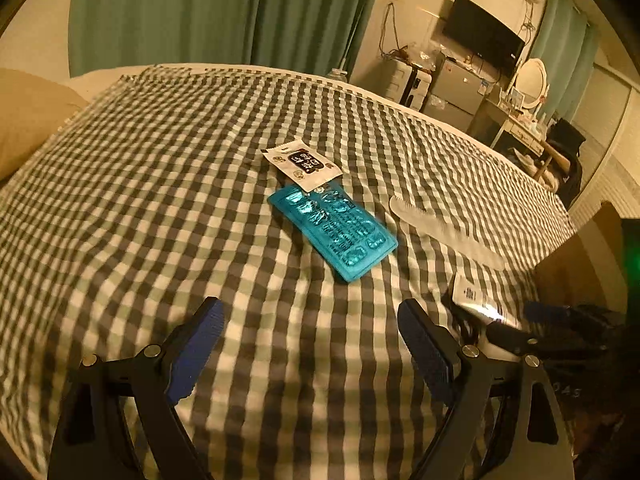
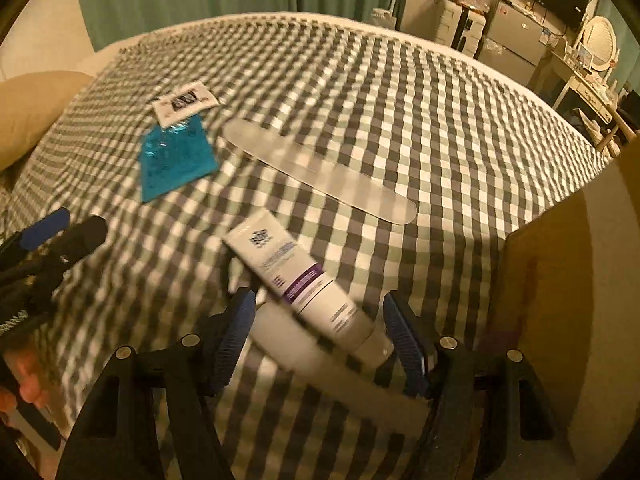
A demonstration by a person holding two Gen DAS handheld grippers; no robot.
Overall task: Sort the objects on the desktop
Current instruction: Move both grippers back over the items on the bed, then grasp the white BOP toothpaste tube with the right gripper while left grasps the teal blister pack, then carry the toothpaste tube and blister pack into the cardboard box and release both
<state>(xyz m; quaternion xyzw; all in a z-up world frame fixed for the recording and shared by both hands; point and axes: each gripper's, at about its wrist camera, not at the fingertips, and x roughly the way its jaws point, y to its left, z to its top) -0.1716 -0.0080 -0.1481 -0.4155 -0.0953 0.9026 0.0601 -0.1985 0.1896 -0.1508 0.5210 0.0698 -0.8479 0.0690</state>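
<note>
A blue blister pack (image 1: pixel 333 233) lies mid-cloth with a white sachet (image 1: pixel 302 165) overlapping its far end; both also show in the right wrist view, the pack (image 2: pixel 174 159) and the sachet (image 2: pixel 185 101). A translucent white comb (image 1: pixel 442 230) (image 2: pixel 320 171) lies to their right. A white tube with a purple band (image 2: pixel 300 280) lies between the open jaws of my right gripper (image 2: pixel 318 316), untouched by the pads. My left gripper (image 1: pixel 310 320) is open and empty over bare cloth, short of the blister pack.
A grey-and-white checked cloth (image 1: pixel 160 184) covers the surface. A beige pillow (image 1: pixel 28 120) lies at the far left. A brown cardboard box (image 2: pixel 560 280) stands at the right edge. Curtains, a TV and a dressing table are behind.
</note>
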